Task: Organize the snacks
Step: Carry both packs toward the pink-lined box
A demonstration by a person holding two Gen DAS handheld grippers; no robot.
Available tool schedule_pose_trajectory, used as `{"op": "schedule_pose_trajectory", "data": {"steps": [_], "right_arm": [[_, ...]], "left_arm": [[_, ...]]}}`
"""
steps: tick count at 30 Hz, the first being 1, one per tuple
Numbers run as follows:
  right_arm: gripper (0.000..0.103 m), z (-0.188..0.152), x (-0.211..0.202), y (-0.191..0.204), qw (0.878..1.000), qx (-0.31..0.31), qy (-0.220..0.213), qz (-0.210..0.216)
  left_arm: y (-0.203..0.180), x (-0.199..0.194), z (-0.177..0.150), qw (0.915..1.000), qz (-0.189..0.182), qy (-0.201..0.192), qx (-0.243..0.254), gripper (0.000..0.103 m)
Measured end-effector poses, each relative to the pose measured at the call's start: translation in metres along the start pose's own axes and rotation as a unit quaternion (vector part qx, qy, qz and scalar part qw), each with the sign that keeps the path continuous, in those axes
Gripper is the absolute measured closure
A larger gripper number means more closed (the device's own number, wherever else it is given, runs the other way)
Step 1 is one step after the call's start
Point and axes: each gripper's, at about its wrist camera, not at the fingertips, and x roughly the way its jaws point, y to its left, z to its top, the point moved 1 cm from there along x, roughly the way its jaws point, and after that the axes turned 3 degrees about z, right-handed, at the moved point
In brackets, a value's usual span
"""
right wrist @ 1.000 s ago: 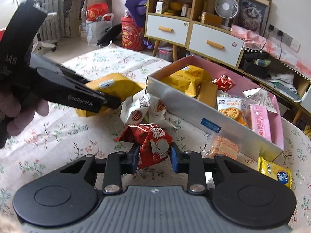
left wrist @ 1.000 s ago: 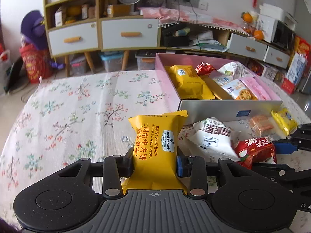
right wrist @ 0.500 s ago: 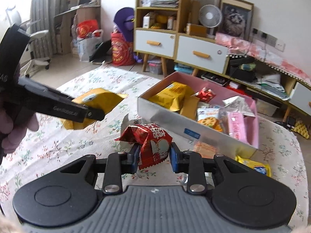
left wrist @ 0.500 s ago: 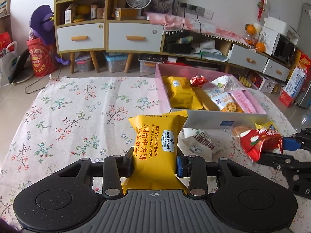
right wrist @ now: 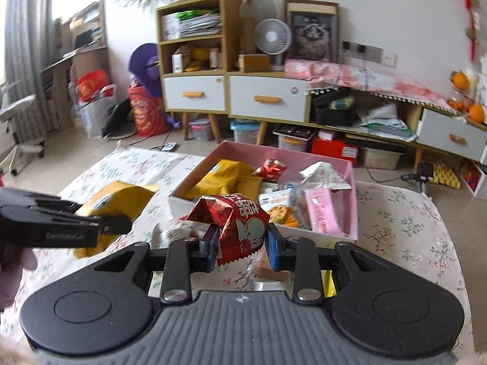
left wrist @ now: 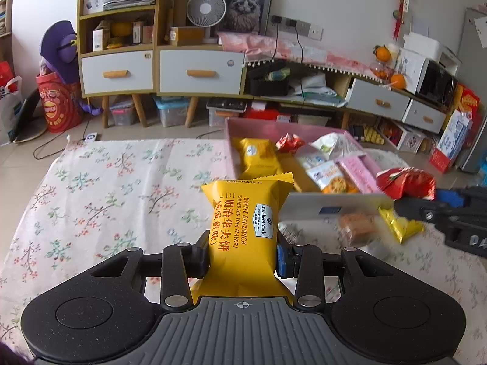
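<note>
My left gripper [left wrist: 243, 258] is shut on a yellow waffle sandwich packet [left wrist: 245, 228] and holds it above the floral cloth, in front of the pink snack box [left wrist: 304, 203]. My right gripper [right wrist: 242, 249] is shut on a red snack packet [right wrist: 240, 225] and holds it above the box's near wall. The red packet also shows at the right of the left wrist view [left wrist: 406, 182]. The yellow packet shows at the left of the right wrist view [right wrist: 118, 203]. The box [right wrist: 353, 182] holds yellow, red, white and pink packets.
An orange biscuit packet [left wrist: 356, 228] and a small yellow packet [left wrist: 400, 225] lie on the cloth in front of the box. The floral cloth [left wrist: 106, 197] stretches to the left. Cabinets and shelves [left wrist: 158, 70] stand behind on the floor.
Both grippers have risen with their packets. The right gripper has carried the red packet up and toward the box. The white packet on the cloth is now mostly hidden.
</note>
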Motion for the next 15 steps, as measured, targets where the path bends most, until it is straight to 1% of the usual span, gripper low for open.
{"op": "schedule_pose_trajectory", "data": {"steps": [6,11,15], "right_arm": [[0.074,0.001,0.014,-0.013,1.0,0.023,0.005,-0.015],[0.074,0.004,0.02,-0.018,0.999,0.029,-0.001,-0.015],[0.074,0.006,0.026,-0.026,0.999,0.041,0.0,-0.012]], "left_arm": [[-0.016,0.003,0.013,0.9995,-0.013,-0.012,-0.025,0.067],[-0.031,0.013,0.021,0.9995,-0.015,-0.016,-0.024,0.067],[-0.042,0.029,0.028,0.9997,-0.017,-0.009,-0.012,0.067]]}}
